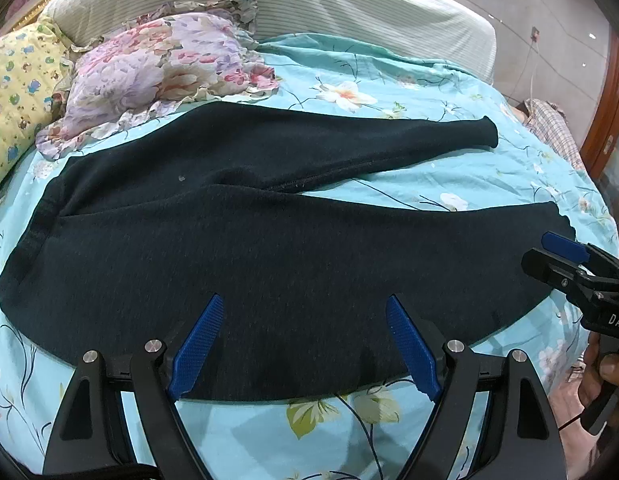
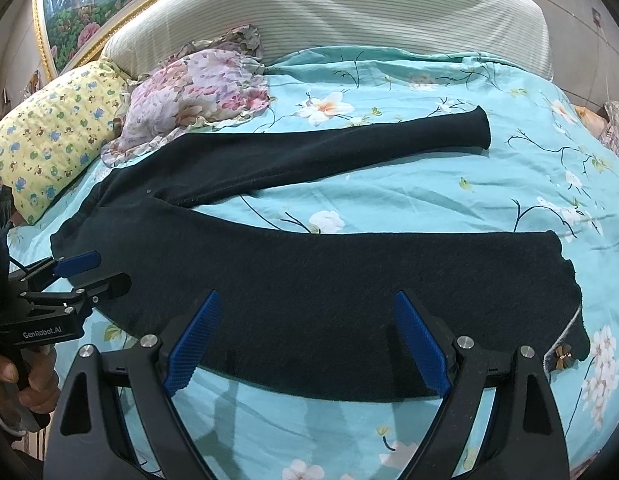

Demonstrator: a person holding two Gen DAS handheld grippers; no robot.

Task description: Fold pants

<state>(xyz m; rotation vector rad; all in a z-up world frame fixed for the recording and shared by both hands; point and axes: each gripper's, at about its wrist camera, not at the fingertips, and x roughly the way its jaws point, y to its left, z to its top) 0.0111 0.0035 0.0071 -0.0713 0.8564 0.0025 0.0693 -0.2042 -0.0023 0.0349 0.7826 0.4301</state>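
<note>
Dark navy pants [image 1: 237,248] lie spread flat on the bed, waistband to the left, both legs running right and parted in a V. They also show in the right wrist view [image 2: 349,280]. My left gripper [image 1: 305,304] is open and empty, above the near edge of the seat and thigh. My right gripper [image 2: 307,300] is open and empty, above the near leg, close to its hem. Each gripper shows in the other's view: the right one [image 1: 549,254] by the near hem, the left one [image 2: 97,270] by the waistband.
The bed has a turquoise floral sheet [image 1: 449,168]. A pink floral pillow [image 1: 157,72] and a yellow patterned pillow [image 1: 17,92] lie at the far left, near the pants' waist. A striped headboard [image 2: 349,12] stands behind. A small bow [image 2: 563,356] sits at the near hem.
</note>
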